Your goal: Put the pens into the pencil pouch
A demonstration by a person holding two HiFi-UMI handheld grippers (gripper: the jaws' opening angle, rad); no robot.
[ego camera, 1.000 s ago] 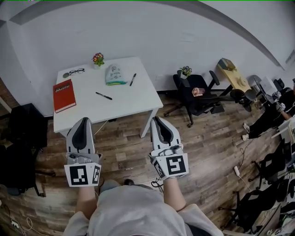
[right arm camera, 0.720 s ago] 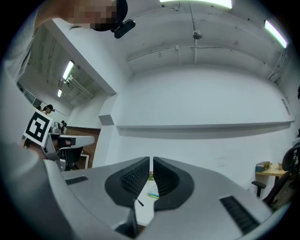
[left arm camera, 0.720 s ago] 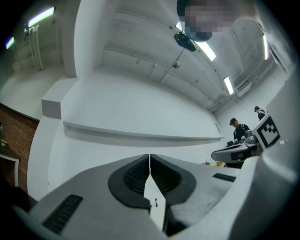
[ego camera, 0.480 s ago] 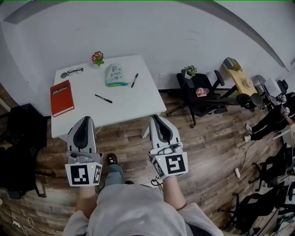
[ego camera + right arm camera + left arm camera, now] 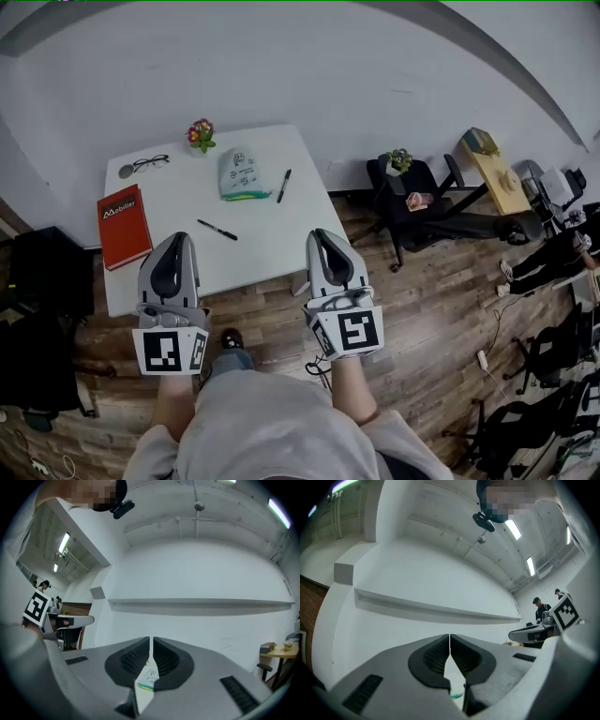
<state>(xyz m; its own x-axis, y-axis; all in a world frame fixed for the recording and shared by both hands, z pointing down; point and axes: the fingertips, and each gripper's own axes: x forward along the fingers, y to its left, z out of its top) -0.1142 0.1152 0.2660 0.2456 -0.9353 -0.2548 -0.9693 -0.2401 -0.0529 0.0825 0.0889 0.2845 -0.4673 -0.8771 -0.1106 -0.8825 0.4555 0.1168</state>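
Both forearms reach forward side by side, the left gripper [image 5: 174, 242] and right gripper [image 5: 323, 236] pointing at the white table's [image 5: 262, 246] near edge, each with jaws pressed together on nothing. The pencil pouch [image 5: 239, 173] lies by the far edge with one pen [image 5: 284, 185] just beside it toward the right edge; the other pen [image 5: 217, 230] lies mid-table. A red book [image 5: 123, 225] sits at the left edge, above a wooden floor [image 5: 441, 300].

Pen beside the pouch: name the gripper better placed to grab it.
Right, likely. The right gripper sits nearer that pen; the left gripper hangs closer to the other pen. Both shut, empty.
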